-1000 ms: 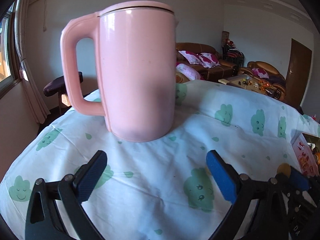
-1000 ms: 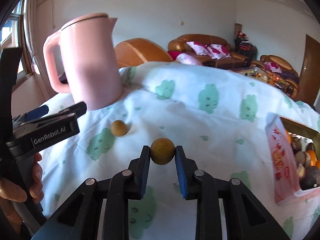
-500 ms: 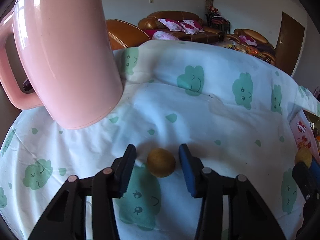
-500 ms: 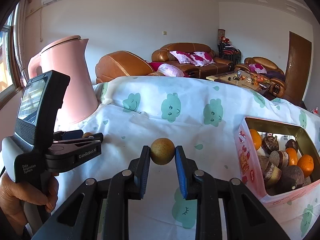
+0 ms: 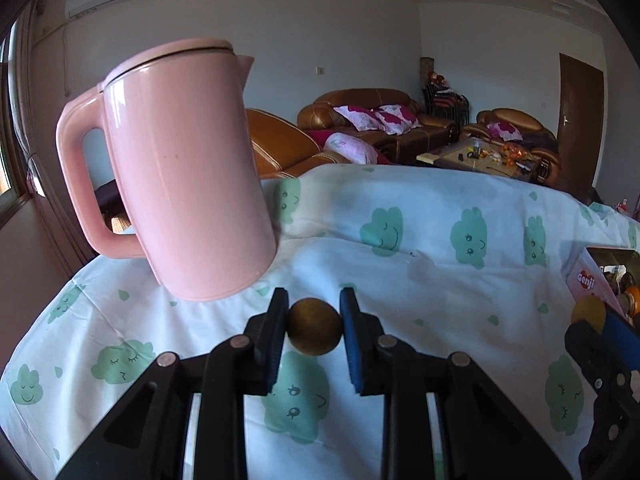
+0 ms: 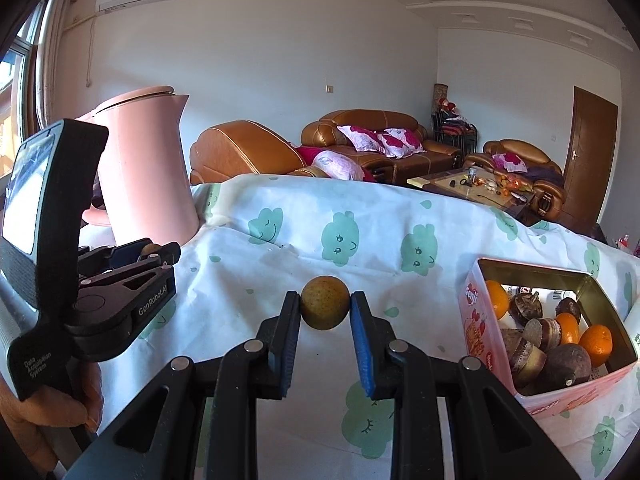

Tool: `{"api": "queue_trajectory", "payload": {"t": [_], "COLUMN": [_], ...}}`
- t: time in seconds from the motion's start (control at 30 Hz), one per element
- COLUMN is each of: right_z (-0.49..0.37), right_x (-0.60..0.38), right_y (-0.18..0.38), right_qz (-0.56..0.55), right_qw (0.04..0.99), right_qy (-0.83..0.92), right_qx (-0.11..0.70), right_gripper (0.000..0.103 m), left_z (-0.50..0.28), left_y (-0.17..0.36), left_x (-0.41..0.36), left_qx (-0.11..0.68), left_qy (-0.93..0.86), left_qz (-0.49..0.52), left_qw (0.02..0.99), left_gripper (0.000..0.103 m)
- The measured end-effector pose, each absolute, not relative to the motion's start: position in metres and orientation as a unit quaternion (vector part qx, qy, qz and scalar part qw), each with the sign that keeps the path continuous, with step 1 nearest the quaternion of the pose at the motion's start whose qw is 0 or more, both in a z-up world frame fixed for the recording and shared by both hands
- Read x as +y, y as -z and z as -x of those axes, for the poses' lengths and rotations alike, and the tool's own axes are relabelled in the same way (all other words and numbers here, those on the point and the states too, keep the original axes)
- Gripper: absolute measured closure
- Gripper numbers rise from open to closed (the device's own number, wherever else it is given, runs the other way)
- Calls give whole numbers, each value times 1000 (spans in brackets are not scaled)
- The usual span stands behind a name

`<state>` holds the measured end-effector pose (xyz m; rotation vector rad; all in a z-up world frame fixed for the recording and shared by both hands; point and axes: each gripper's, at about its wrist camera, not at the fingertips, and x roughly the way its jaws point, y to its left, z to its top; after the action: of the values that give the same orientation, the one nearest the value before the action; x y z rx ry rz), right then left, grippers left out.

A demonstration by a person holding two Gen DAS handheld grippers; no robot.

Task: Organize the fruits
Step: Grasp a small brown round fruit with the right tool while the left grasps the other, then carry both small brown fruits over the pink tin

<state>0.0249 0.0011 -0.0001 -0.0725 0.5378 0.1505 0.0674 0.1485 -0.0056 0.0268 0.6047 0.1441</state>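
- Left gripper, lower centre of its view, pinches a small round brown fruit; a ball, no long axis.
- Right gripper clamps a round yellow-brown speckled fruit at frame centre.
- Pink open tin box of fruit sits lower right.

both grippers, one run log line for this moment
left gripper: shut on brown fruit | right gripper: shut on yellow fruit | fruit box: open, partly filled
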Motion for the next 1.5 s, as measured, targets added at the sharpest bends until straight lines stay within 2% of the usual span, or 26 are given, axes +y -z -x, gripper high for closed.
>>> {"api": "queue_trajectory", "payload": {"t": [0.63,1.5], "right_z": [5,39], "right_x": [-29,-111], "right_y": [-1,-5], "right_qz": [34,31], "right_qw": [959,964], "right_qy": [-74,-30], "right_qx": [270,262], "right_gripper": [75,75], "left_z": [-18,12], "left_y": [1,3], "left_x": [90,15], "left_qx": [277,292], "left_qy": [-51,8], "left_qz": [-29,-26], "left_qw": [959,956], "left_gripper": [75,75]}}
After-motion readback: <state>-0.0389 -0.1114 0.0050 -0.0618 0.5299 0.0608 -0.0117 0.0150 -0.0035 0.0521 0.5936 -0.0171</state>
